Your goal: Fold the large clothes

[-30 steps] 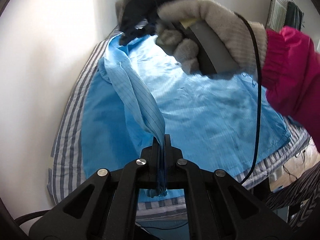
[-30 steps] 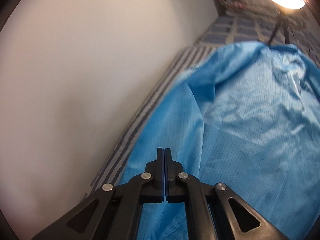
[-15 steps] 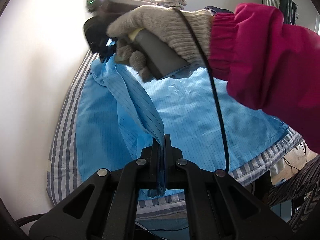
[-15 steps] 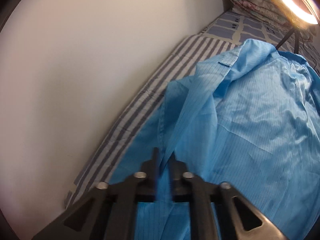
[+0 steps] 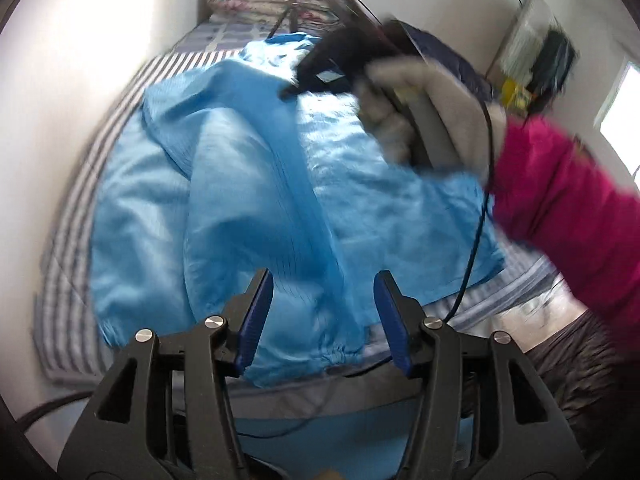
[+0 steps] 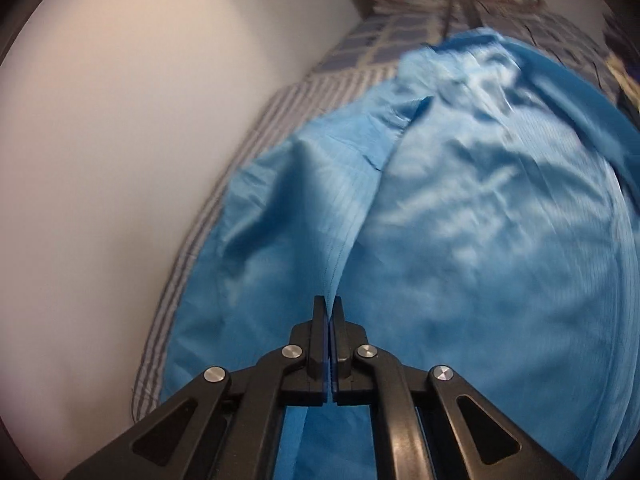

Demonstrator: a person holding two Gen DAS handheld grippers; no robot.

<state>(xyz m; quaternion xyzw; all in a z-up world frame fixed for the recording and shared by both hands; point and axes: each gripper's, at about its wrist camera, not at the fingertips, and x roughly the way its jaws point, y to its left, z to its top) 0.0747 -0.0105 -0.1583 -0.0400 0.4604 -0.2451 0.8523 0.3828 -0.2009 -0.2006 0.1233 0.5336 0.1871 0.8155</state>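
Left claw point(image 5: 323, 312) just opened, sleeve point(image 5: 256, 184) loose between; right claw point(image 6: 328, 332) pinching coat point(image 6: 480, 220). Lay it flat.

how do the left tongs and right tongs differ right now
The left tongs stand open, having just been opening, with the blue garment lying slack between the pads, which no longer press it. The right tongs are shut on a ridge of the blue garment, pulling it taut. Both point down at the same garment on the striped bed.
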